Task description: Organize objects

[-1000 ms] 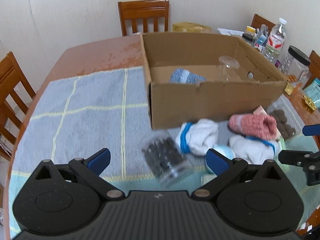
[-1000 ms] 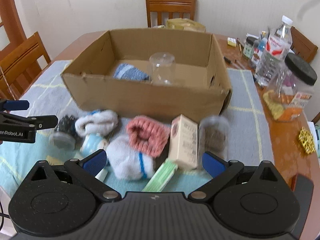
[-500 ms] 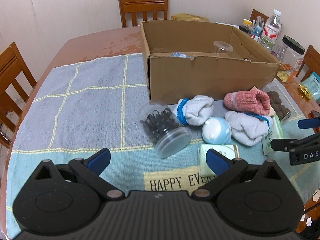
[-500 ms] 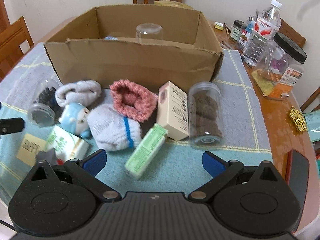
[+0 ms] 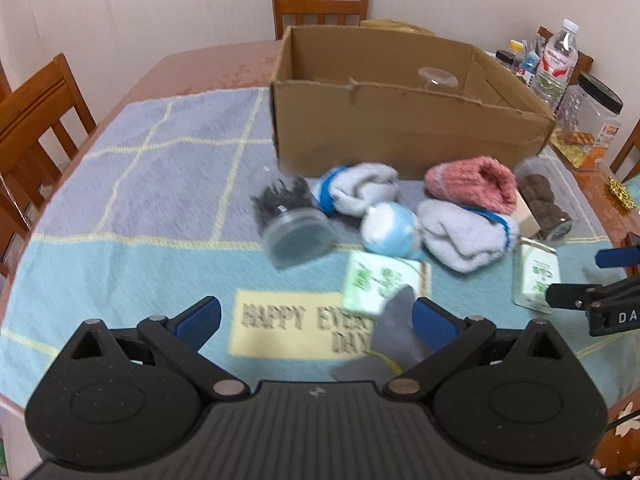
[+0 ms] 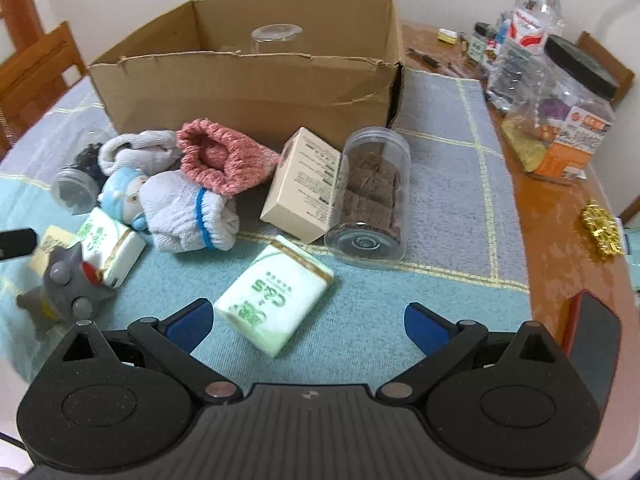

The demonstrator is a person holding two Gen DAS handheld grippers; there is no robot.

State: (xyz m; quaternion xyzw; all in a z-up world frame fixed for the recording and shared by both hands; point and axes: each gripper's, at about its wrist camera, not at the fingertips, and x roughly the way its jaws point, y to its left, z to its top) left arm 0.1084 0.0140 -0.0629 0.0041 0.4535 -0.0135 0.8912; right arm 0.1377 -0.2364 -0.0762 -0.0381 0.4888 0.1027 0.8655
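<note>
Worktop (image 6: 560, 248): wood, covered by blue-green checked cloth (image 6: 440, 184). Cardboard box (image 6: 248, 92) open at rear centre, clear jar (image 6: 276, 36) inside. Just in front of box: clear jar of brown pieces (image 6: 370, 196) lying on side, beige carton (image 6: 302, 186) touching it, pink sock (image 6: 224, 158), white socks (image 6: 186, 210), green-white tissue pack (image 6: 276, 294). Left hand-held gripper (image 5: 316, 318) spread wide, empty. Right hand-held gripper (image 6: 306, 324) likewise, tissue pack between its fingers, ungripped.

Plain pale wall (image 5: 160, 4) behind a wooden table (image 5: 208, 64) ringed by wooden chairs (image 5: 320, 4).
</note>
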